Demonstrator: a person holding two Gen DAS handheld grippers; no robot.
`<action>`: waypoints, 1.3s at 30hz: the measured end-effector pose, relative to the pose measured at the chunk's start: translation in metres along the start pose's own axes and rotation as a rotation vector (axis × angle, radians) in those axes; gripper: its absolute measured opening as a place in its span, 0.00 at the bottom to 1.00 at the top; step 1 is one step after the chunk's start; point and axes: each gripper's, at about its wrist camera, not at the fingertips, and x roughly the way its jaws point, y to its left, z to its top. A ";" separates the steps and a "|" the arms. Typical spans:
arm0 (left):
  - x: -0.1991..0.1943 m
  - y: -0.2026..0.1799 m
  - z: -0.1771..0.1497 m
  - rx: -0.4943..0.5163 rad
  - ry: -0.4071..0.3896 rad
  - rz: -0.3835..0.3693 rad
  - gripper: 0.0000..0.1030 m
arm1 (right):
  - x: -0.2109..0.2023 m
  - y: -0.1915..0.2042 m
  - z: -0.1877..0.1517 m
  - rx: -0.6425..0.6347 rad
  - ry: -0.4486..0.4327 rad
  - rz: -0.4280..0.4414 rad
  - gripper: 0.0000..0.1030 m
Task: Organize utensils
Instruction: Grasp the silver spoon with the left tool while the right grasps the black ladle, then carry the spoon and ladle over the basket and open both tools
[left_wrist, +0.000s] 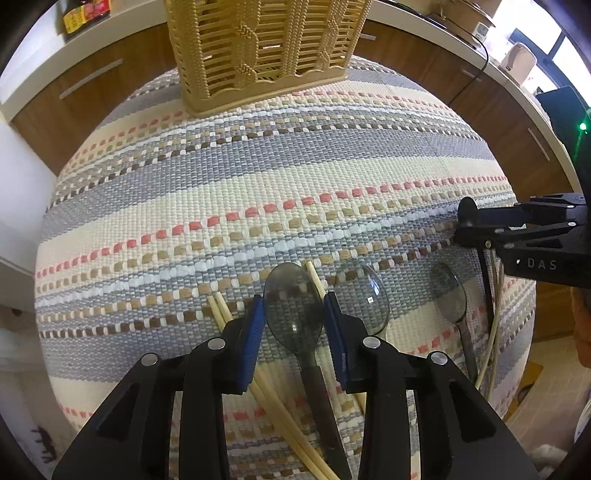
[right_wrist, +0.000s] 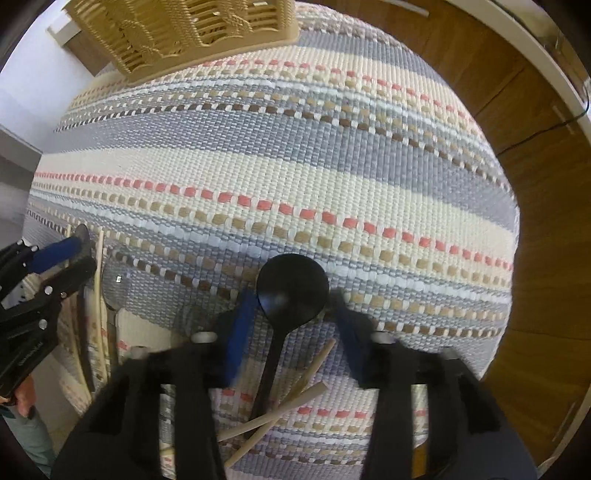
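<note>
A smoky see-through spoon (left_wrist: 293, 306) lies on the striped cloth (left_wrist: 258, 192), and my left gripper (left_wrist: 294, 317) is shut on it, its blue pads (left_wrist: 255, 332) pressing both sides of the bowl. Under it lie wooden chopsticks (left_wrist: 221, 314). A clear spoon (left_wrist: 364, 295) and a second smoky spoon (left_wrist: 448, 291) lie to the right. In the right wrist view my right gripper (right_wrist: 293, 314) points down over a black spoon (right_wrist: 291, 288); its blurred pads (right_wrist: 240, 332) sit against the round bowl. Loose chopsticks (right_wrist: 295, 398) cross beneath the handle. The tan woven basket (left_wrist: 258, 55) stands at the cloth's far edge.
The left gripper (right_wrist: 79, 254) shows at the left of the right wrist view, with a person's hand (right_wrist: 22, 398) below it. The right gripper (left_wrist: 461, 225) enters the left wrist view from the right. Wooden cabinets (left_wrist: 498, 122) and a white counter ring the table.
</note>
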 end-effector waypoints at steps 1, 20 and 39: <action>0.000 0.000 0.000 -0.003 -0.001 -0.001 0.30 | -0.001 0.005 0.002 0.007 -0.001 0.008 0.34; -0.054 0.017 0.002 -0.029 -0.190 -0.082 0.29 | -0.063 0.008 0.017 0.012 -0.252 0.098 0.33; -0.192 0.021 0.050 -0.016 -0.682 -0.075 0.29 | -0.172 -0.006 0.041 0.032 -0.652 0.150 0.33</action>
